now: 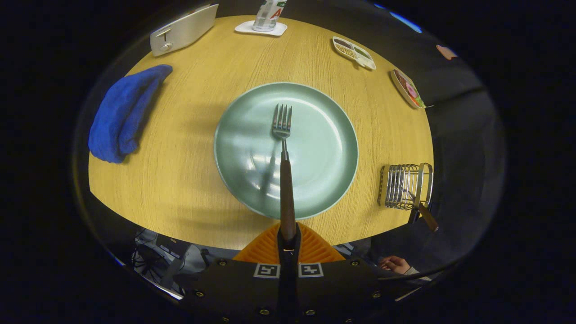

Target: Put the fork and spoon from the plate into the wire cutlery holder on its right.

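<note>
The hand-held gripper (288,240) is clenched on the dark wooden handle of the fork (283,148), both fingers (270,247) pressing the handle's end between them. The fork runs straight ahead of the fingers and is held up above the plate (252,135), its metal tines over the plate's middle and its shadow falling on the glaze just beside it. The pale green plate sits near the middle of the round wooden surface (189,180). The wire cutlery holder (402,185) stands at the right edge of the surface, well apart from the plate, and a utensil with a wooden handle, most likely the spoon (423,204), leans in it with the handle sticking out over the edge. A crumpled blue cloth (123,114) lies by the left edge. At the far edge are a white toaster (182,30), a can on a white coaster (261,29), and two small dishes of food (355,53) toward the far right. A person's hand (396,264) shows below the near edge.
</note>
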Action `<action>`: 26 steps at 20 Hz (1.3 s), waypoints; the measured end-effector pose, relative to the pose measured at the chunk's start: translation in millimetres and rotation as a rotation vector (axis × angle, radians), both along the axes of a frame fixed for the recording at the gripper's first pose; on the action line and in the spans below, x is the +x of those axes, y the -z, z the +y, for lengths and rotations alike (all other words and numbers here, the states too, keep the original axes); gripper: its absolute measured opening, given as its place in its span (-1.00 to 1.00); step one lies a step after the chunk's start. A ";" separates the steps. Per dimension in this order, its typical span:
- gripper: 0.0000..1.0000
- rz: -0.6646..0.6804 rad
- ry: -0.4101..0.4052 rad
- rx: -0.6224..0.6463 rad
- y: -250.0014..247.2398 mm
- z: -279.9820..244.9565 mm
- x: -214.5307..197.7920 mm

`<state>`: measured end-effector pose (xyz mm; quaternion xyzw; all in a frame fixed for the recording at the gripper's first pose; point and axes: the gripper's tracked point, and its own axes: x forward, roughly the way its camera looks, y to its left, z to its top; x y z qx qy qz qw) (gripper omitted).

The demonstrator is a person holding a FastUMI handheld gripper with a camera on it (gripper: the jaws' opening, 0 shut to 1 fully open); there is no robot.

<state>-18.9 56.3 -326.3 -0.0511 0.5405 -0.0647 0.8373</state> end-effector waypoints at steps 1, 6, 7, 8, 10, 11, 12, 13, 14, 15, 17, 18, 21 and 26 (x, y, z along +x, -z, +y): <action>-0.99 -0.018 -0.004 -0.005 -6.9 -0.7 1.0; -0.99 -0.099 0.012 -0.039 -47.6 -12.2 0.3; -0.99 -0.112 0.030 -0.034 -54.1 -16.3 -1.4; -0.98 -0.123 0.047 -0.026 -58.4 -20.0 -3.4; -0.99 -0.134 0.097 -0.010 -68.2 -32.8 -3.1; -0.99 -0.139 0.125 -0.003 -72.5 -41.0 -7.5; -0.99 -0.144 0.160 0.006 -75.4 -50.4 -11.4; -0.99 -0.142 0.194 0.014 -77.7 -60.8 -17.3; -0.98 -0.140 0.228 0.026 -79.1 -70.4 -22.0; -0.98 -0.136 0.264 0.039 -79.7 -81.0 -27.9; -0.99 -0.122 0.339 0.063 -78.8 -100.7 -39.8; -0.99 -0.112 0.378 0.078 -77.3 -110.1 -46.1; -0.99 -0.087 0.476 0.128 -70.8 -132.2 -60.6; -0.99 -0.040 0.614 0.199 -57.9 -156.7 -82.7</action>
